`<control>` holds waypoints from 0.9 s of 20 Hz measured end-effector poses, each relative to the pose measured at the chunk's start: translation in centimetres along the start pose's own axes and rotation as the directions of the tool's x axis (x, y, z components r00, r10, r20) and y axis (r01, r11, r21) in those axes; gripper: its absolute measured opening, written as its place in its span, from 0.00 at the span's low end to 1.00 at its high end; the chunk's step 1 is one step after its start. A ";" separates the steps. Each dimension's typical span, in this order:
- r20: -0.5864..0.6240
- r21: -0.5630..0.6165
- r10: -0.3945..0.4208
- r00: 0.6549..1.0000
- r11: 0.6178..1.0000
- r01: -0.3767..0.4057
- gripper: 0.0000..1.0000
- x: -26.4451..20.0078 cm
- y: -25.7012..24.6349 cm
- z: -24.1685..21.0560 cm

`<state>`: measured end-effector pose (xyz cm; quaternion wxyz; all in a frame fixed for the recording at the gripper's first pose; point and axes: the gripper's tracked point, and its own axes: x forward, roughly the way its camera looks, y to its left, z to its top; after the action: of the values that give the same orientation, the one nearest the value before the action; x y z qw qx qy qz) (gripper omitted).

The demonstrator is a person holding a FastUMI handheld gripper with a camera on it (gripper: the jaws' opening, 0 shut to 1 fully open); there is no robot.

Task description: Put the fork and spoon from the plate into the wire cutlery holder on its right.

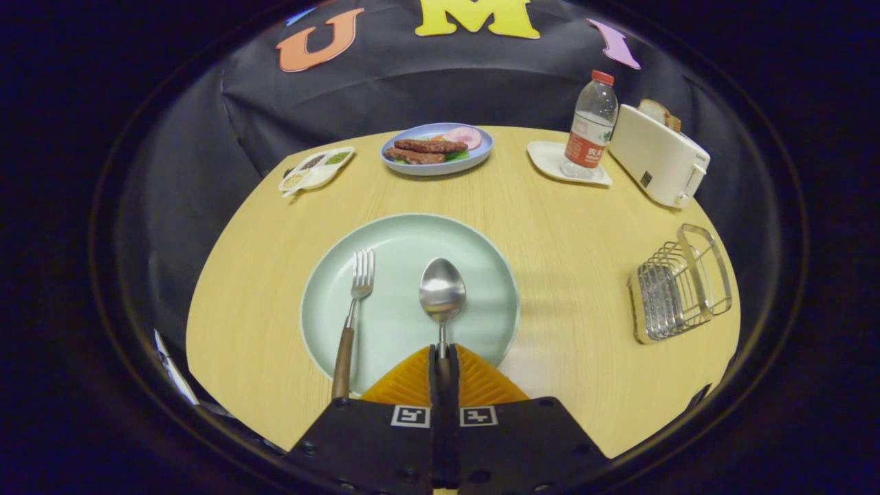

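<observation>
Gripping the steel spoon (442, 292) by its handle on the pale green plate (323, 302), my tongs (443, 357) must next lift it right to the wire cutlery holder (677, 285).

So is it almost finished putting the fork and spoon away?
Not yet. Nothing is in the wire cutlery holder. The hand-held gripper is shut on the spoon handle, bowl sticking out over the green plate. The fork lies on the plate untouched. Both need carrying right to the holder.
</observation>
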<state>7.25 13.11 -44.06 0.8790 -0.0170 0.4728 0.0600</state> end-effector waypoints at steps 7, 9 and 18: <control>0.029 -0.022 -0.015 0.999 1.000 0.016 0.01 -6.4 -6.4 2.2; 0.042 -0.025 -0.044 0.998 0.999 0.045 0.01 -7.9 -9.4 3.0; -0.032 0.026 -0.144 0.989 0.989 0.145 0.01 -11.0 -22.2 3.2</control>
<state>6.55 -9.61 -33.72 0.8739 -0.0397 0.4844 -0.0107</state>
